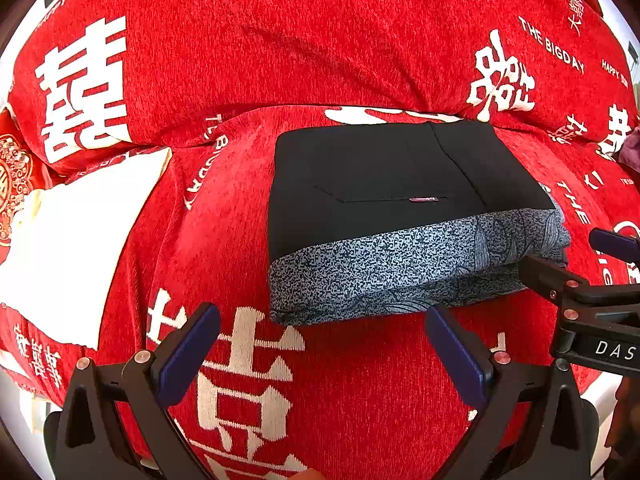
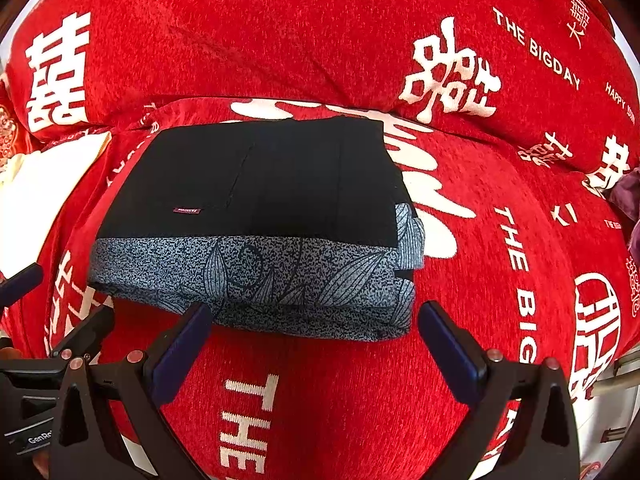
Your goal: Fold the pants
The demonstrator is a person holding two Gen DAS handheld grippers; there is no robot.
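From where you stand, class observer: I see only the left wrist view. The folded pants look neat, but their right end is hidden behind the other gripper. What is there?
Observer: In the right wrist view the pants show their right end: the grey patterned layers stick out past the black top layer.
Operator: Is the right gripper holding that end?
Observer: No. The right gripper is open, its fingers wide apart with only the red cover between them, just short of the pants' near edge.
Operator: Anything further right?
Observer: A dark purple cloth lies at the right edge of the cover.
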